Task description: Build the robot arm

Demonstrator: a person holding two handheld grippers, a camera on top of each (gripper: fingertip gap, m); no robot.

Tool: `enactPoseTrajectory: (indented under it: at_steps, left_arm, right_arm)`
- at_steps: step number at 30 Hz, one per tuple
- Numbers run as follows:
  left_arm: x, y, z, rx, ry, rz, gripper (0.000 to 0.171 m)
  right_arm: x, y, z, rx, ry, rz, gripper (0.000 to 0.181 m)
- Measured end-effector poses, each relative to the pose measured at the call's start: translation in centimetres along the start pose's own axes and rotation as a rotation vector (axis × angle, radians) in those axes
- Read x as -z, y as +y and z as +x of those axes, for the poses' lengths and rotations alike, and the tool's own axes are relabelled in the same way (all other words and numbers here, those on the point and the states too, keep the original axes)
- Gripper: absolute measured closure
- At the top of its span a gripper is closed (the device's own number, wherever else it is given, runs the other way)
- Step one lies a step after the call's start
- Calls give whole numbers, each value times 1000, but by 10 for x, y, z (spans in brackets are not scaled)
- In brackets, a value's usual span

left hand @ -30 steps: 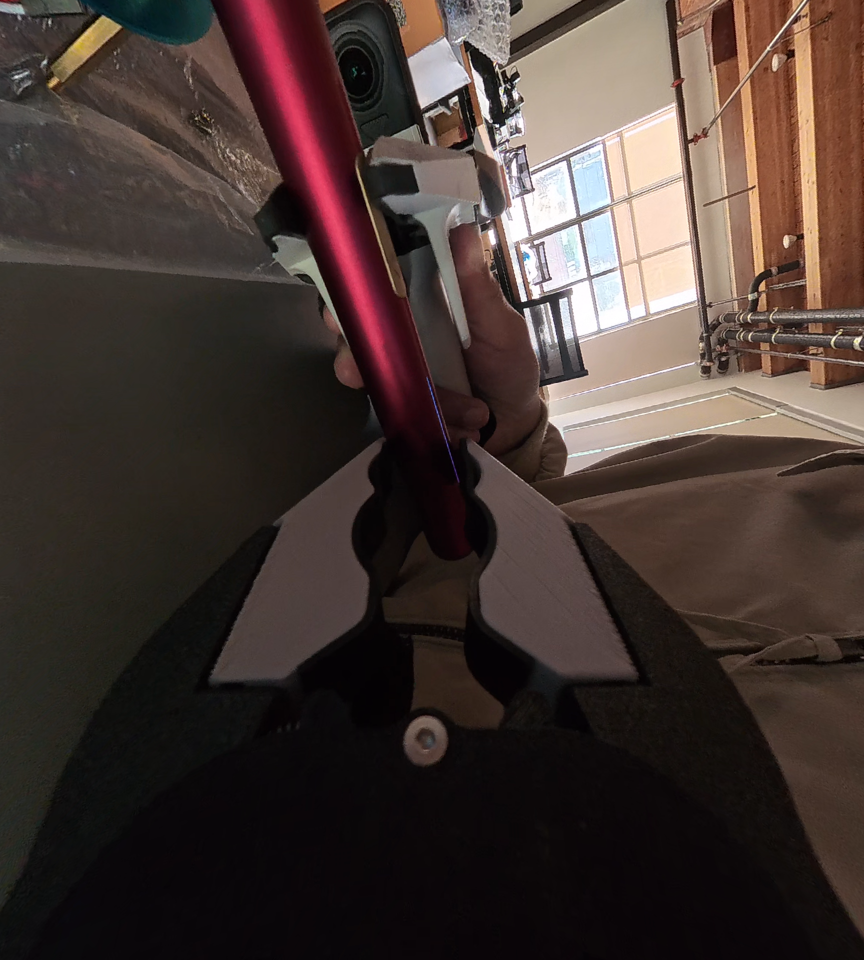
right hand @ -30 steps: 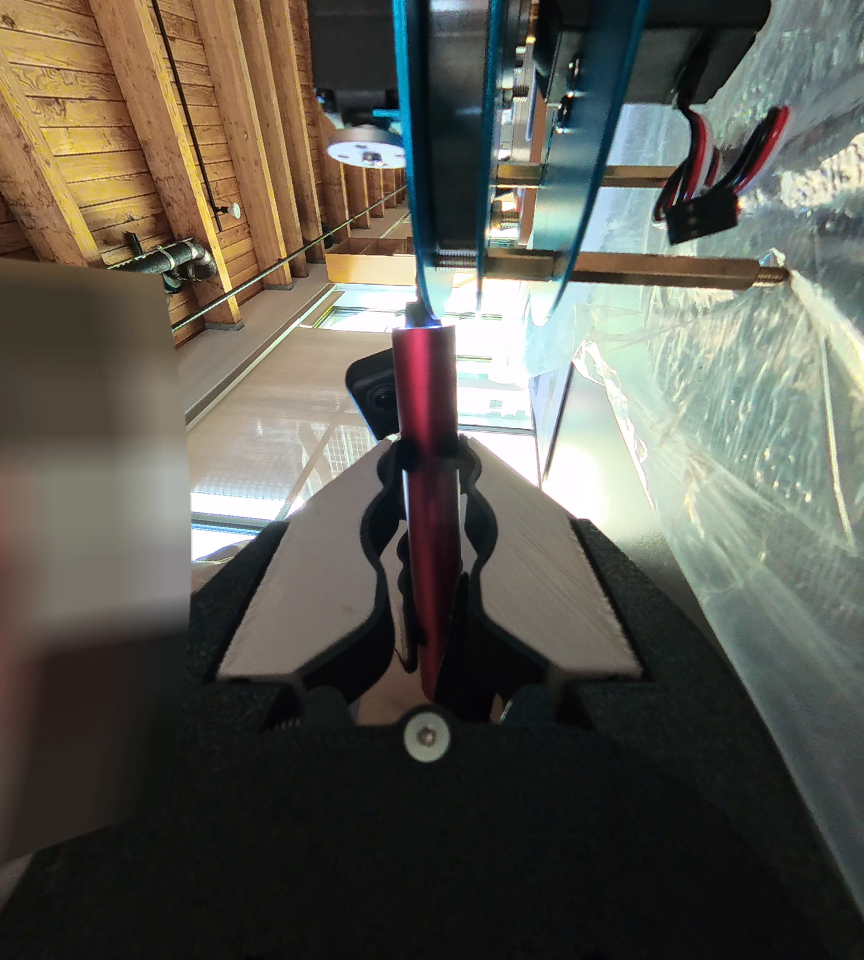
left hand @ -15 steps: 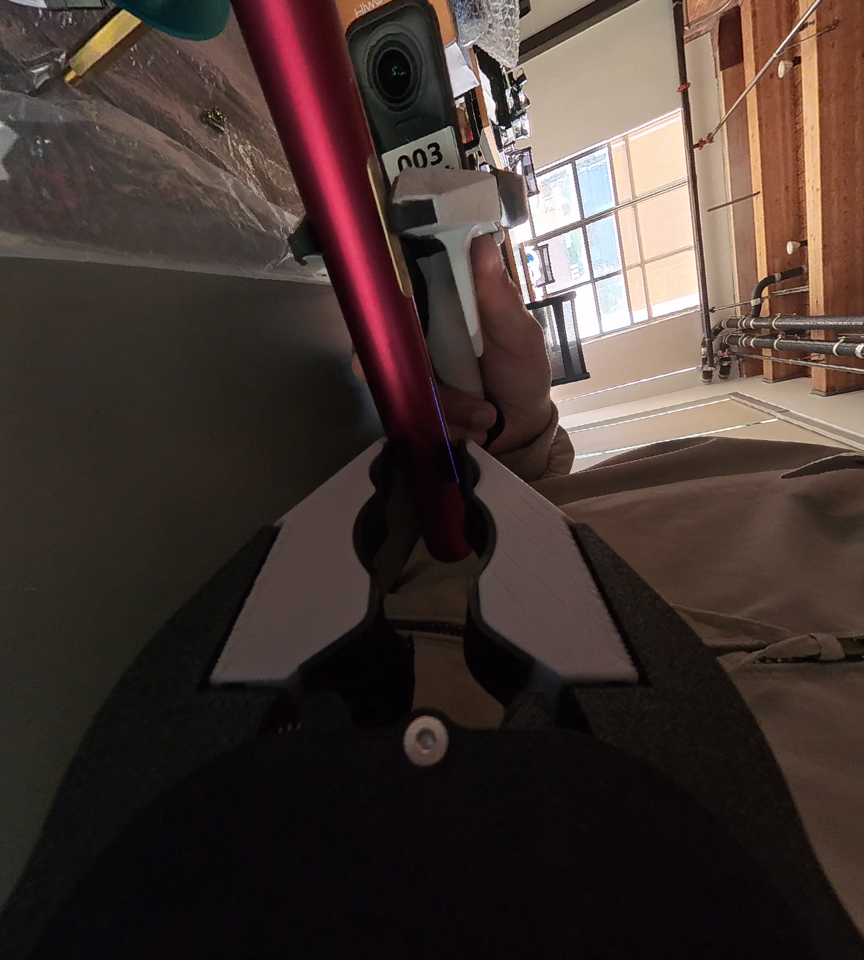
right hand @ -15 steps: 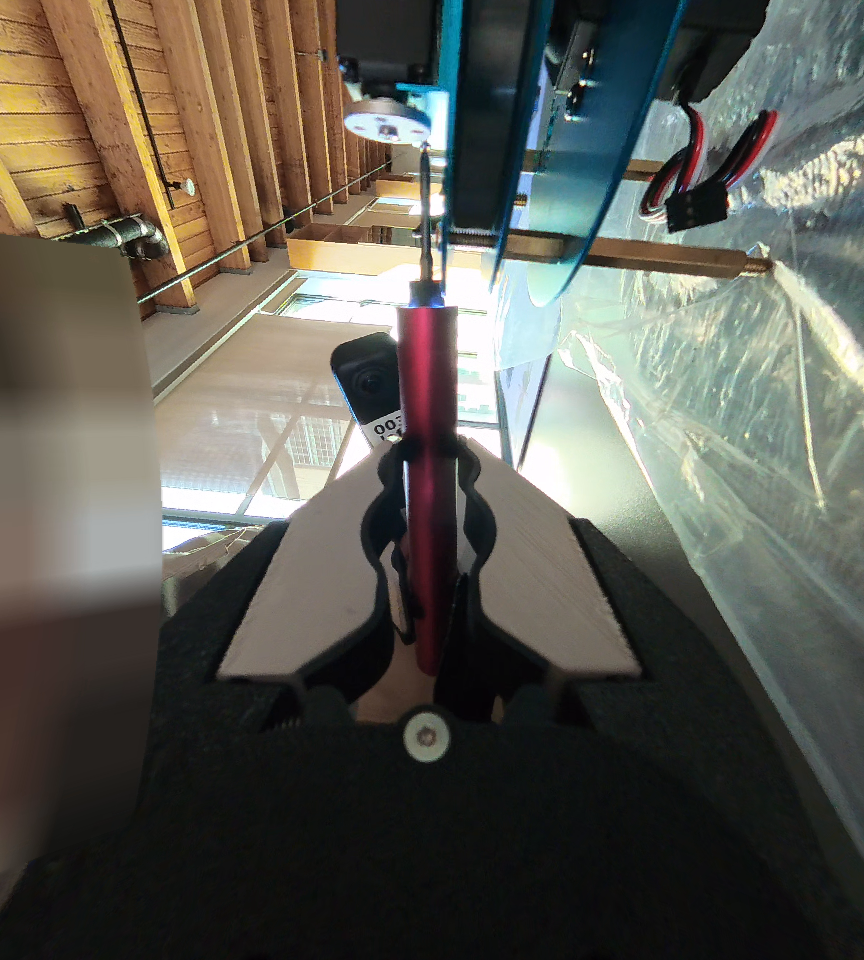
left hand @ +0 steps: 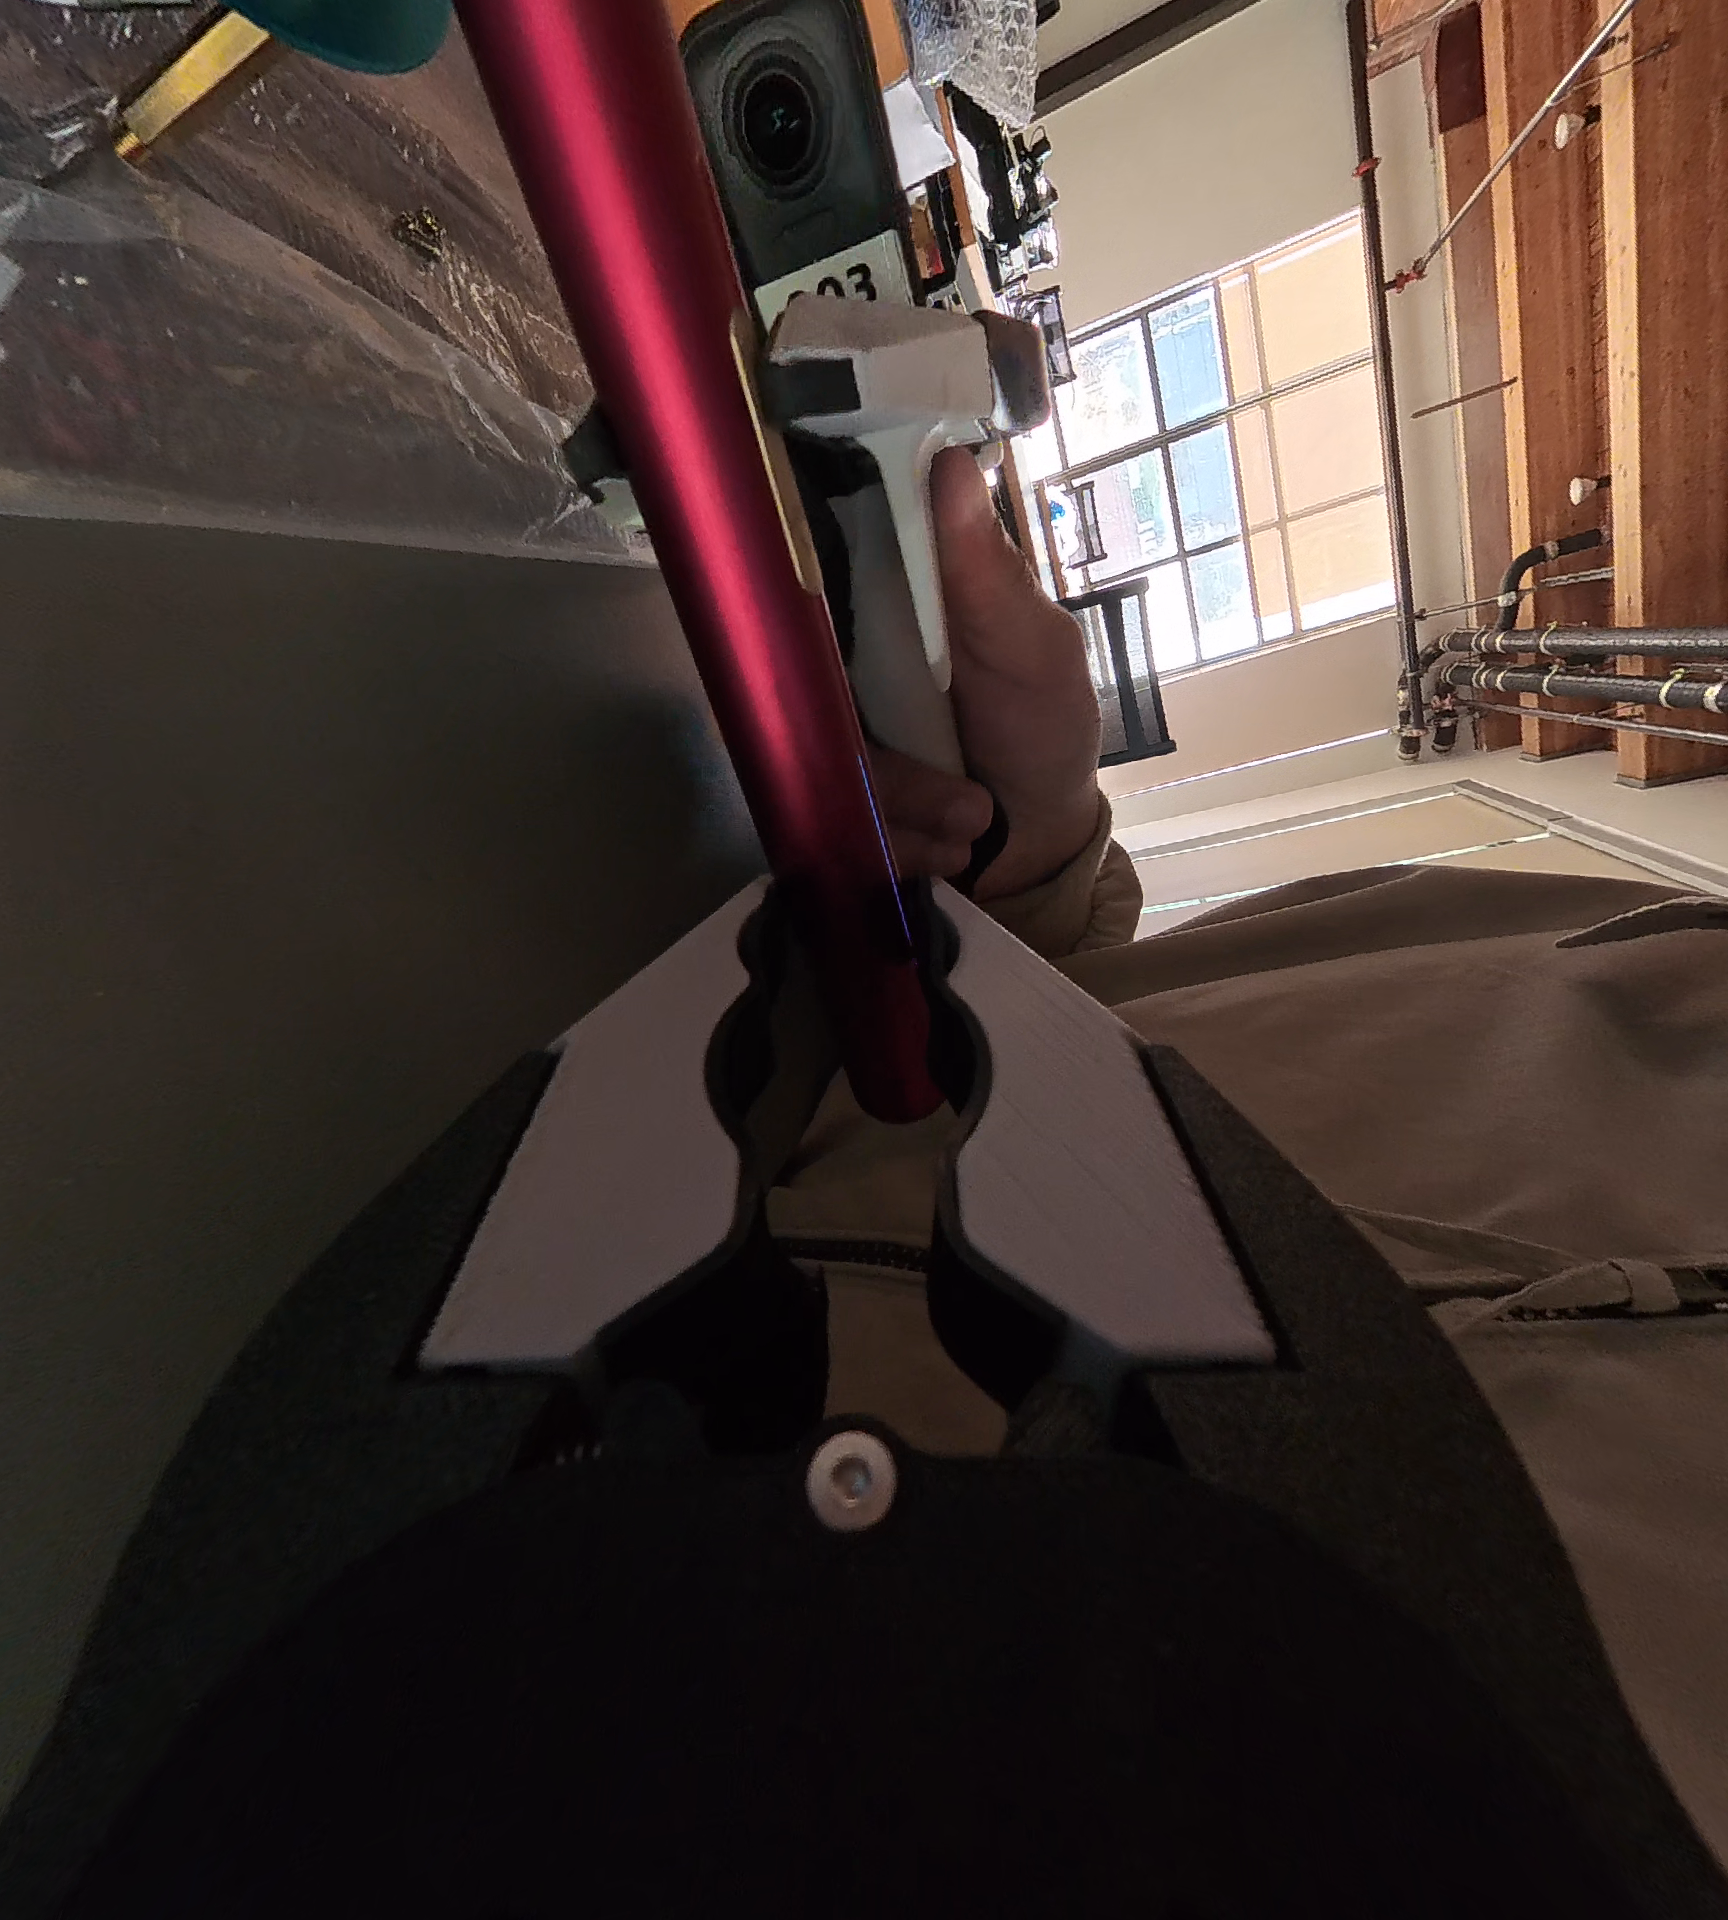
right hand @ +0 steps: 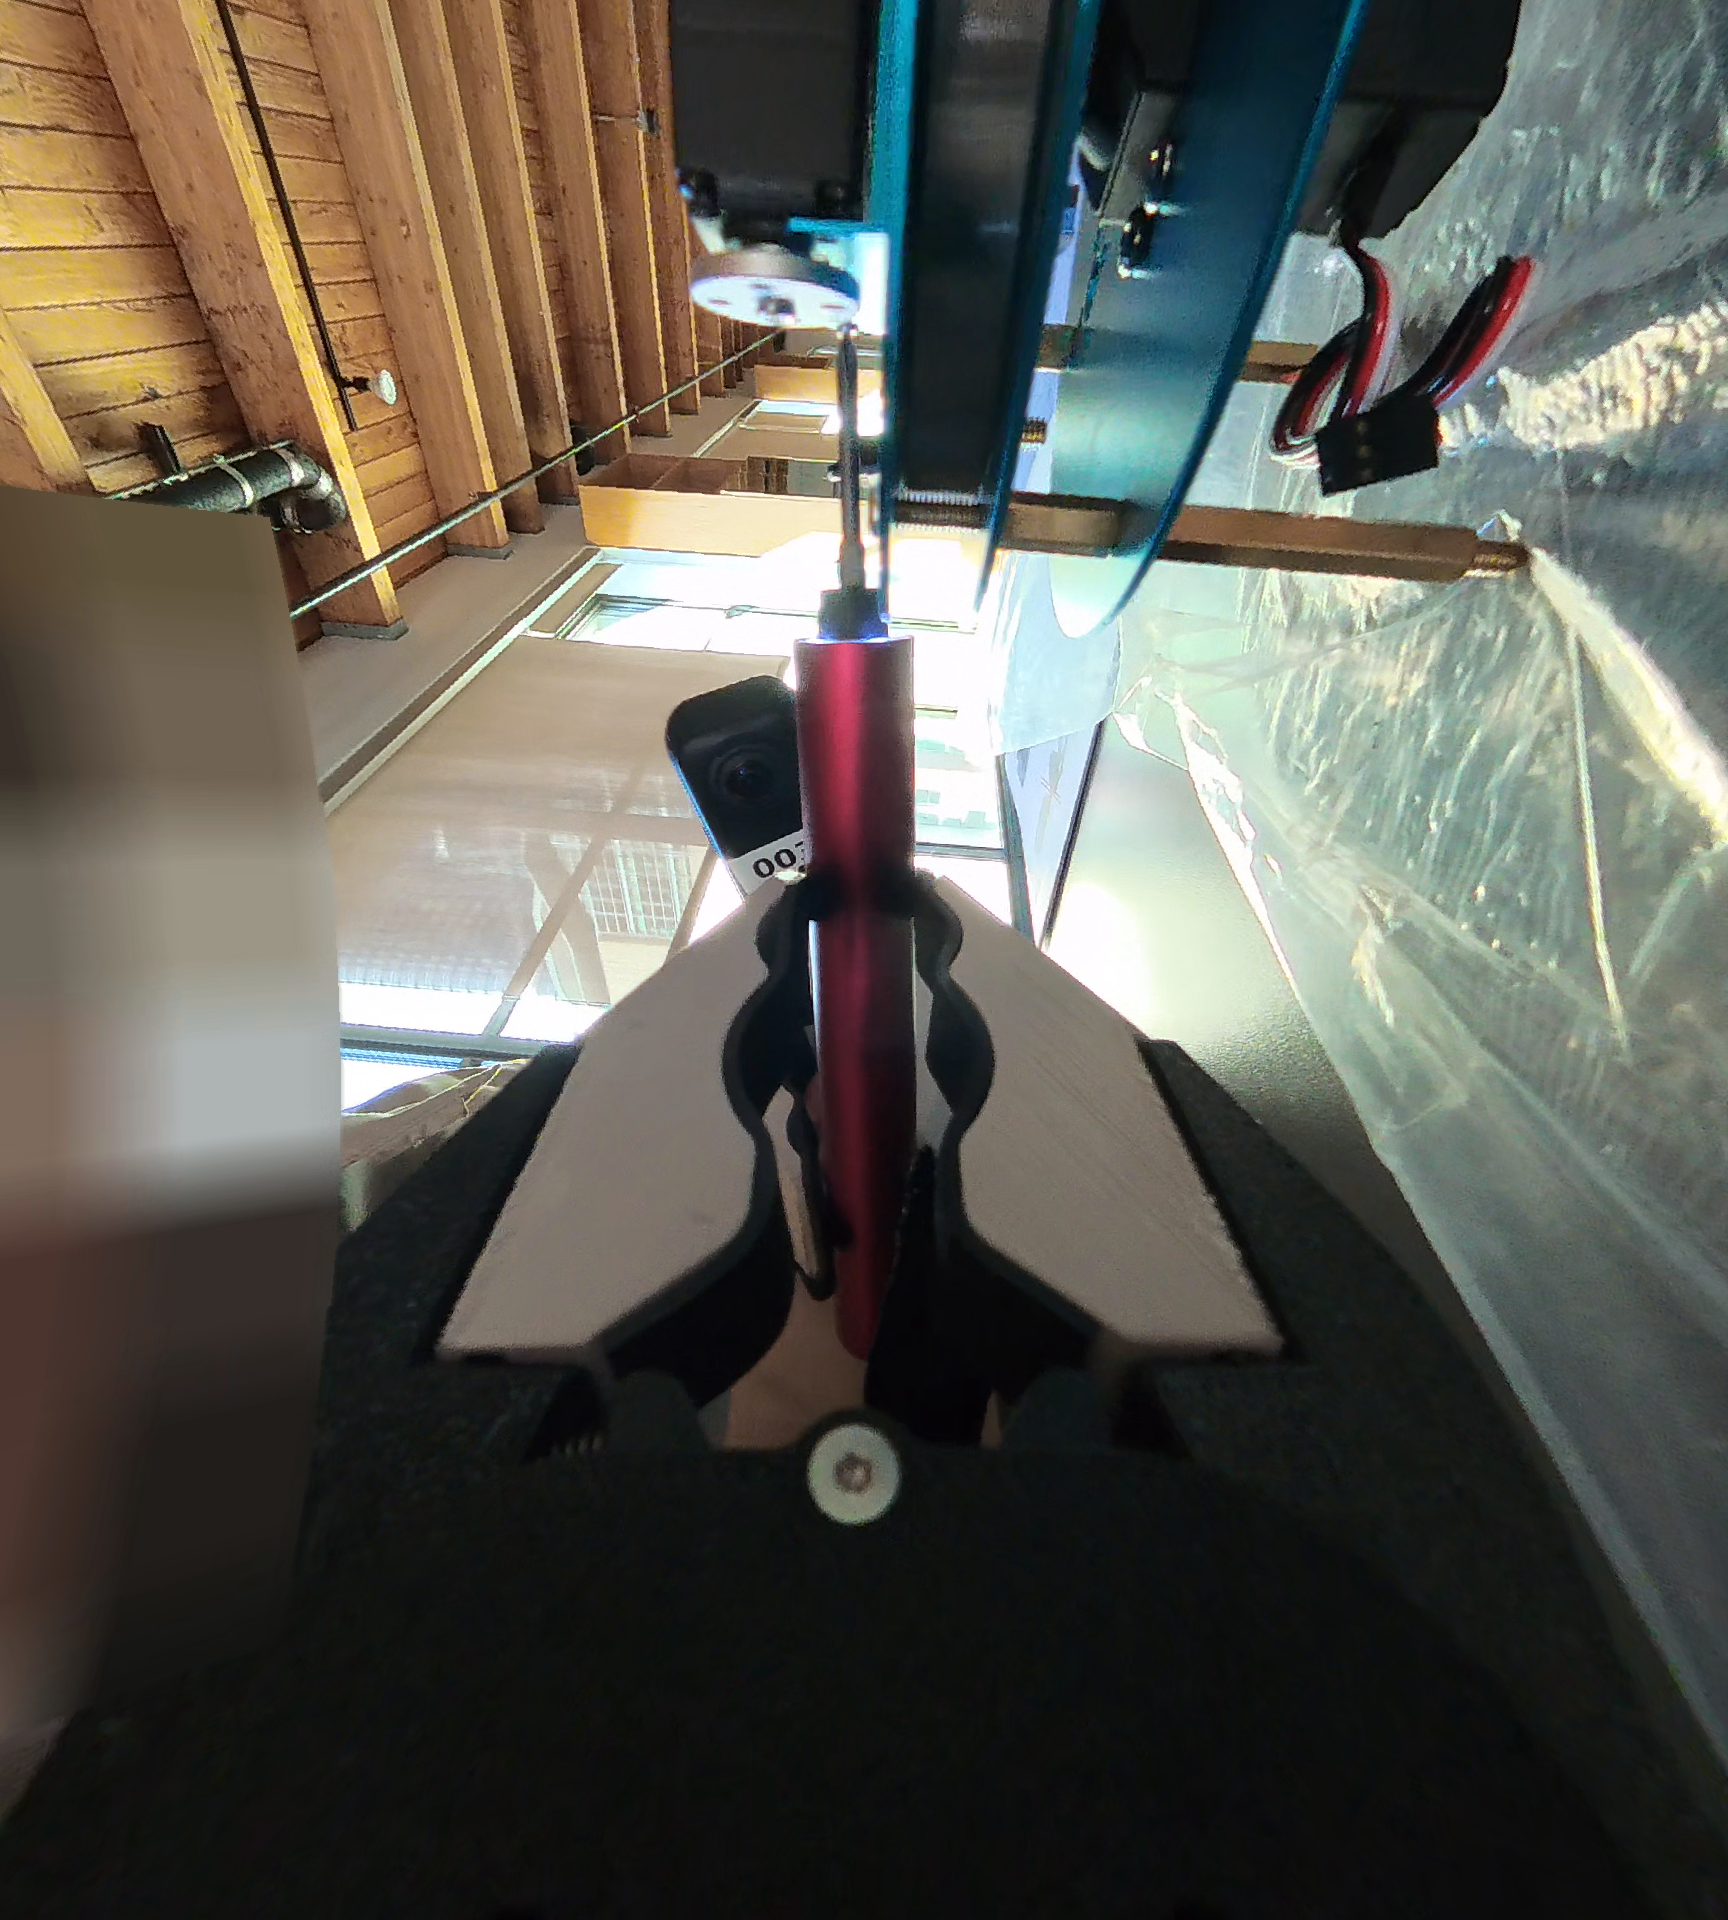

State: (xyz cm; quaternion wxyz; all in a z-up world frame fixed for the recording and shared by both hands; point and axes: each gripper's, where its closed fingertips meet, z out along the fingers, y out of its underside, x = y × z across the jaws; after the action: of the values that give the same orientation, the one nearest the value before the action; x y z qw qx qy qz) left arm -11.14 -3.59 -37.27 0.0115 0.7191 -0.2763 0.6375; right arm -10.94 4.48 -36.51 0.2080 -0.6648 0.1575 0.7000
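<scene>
A red metal screwdriver runs up from my left gripper, which is shut on its rear end. My right gripper is shut on the same screwdriver farther along its body. Its thin bit points at a blue-plated assembly, with the tip just below a white round disc. Brass standoffs join the blue plates. In the left wrist view the right gripper's white handle, its camera and the hand show behind the screwdriver.
A red, white and black wire with a black connector hangs from the assembly. Crinkled clear plastic covers the dark table. A person's tan clothing fills the right of the left wrist view. The left gripper's camera shows behind the screwdriver. Spacing between my two grippers at the tips: around 8 centimeters.
In the right wrist view the bit has come out from behind the blue plate's edge and now ends near the white disc. In the left wrist view the right gripper's camera shows more fully.
</scene>
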Motion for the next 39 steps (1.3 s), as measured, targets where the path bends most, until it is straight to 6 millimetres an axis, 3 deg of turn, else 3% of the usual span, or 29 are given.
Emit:
enactPoseTrajectory:
  at_steps: [14,18,20,23,25,28,32,36,39]
  left_arm:
    - [2,-2,0,-19,-5,-1,148]
    - [23,0,-6,-165,-188,-78,131]
    - [48,-22,3,-334,-288,-95,131]
    - [78,-95,22,-669,-427,-53,121]
    - [72,-147,24,-824,-436,-33,117]
    - [40,-201,1,-905,-391,-59,111]
    - [10,-218,-22,-806,-234,-106,109]
    - [1,-203,-41,-808,-188,-176,121]
    - [1,-201,-44,-803,-161,-146,123]
  right_arm:
    - [-1,-3,0,-17,-40,32,163]
    - [-2,-4,1,-20,-55,35,164]
    - [-1,-5,1,-14,-52,36,163]
    - [-1,-5,1,-11,-59,42,163]
    - [-1,-6,1,-13,-67,48,164]
    - [-1,-8,1,-12,-71,52,163]
    - [2,-10,1,-13,-70,70,163]
    - [3,-12,1,-7,-70,90,163]
    - [1,-13,1,-10,-70,98,164]
